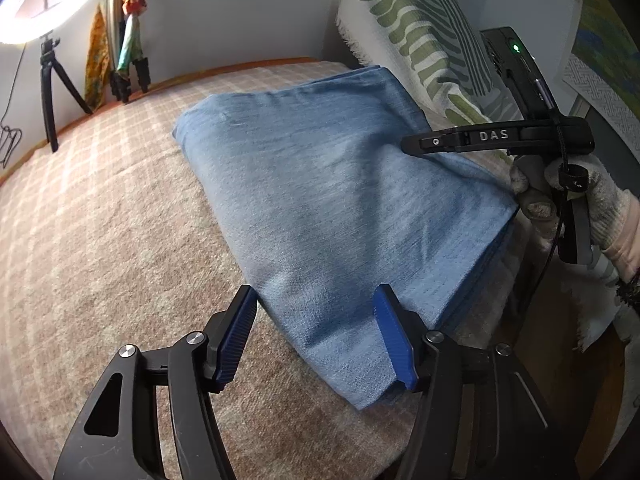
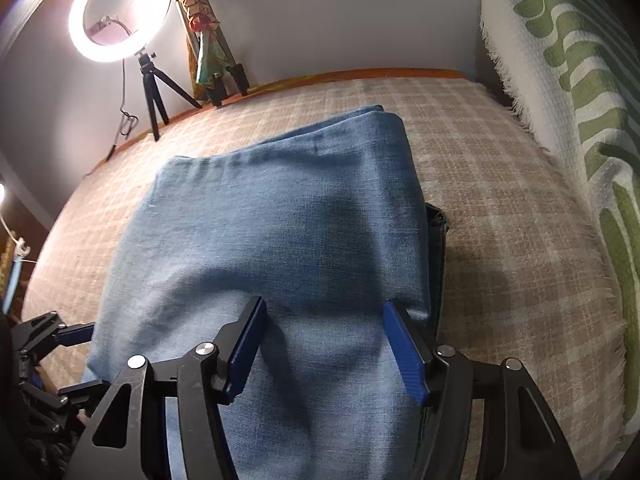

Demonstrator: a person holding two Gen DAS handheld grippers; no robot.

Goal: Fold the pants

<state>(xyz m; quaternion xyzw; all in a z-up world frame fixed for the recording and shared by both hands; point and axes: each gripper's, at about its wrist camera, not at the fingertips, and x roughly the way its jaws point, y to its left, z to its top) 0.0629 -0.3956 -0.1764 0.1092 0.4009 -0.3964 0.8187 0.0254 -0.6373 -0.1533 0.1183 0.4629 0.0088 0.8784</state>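
Two tripods are standing at the far wall: one [image 2: 154, 92] carrying a lit ring light [image 2: 120, 10], another [image 2: 224, 76] draped with cloth. I am seeing a green-patterned throw [image 2: 568, 80] rising along the right of the checked blanket [image 2: 500, 184]. Nothing is blocking the folded pants [image 2: 280, 220], which are lying flat mid-blanket. My left gripper [image 1: 316, 300] is standing apart, straddling the near corner without pinching. My right gripper [image 2: 324, 316] is likewise gaping over the denim. A gloved hand [image 1: 588, 196] is gripping its handle. I cannot tell what the dark item [image 2: 438, 240] under the right edge is.
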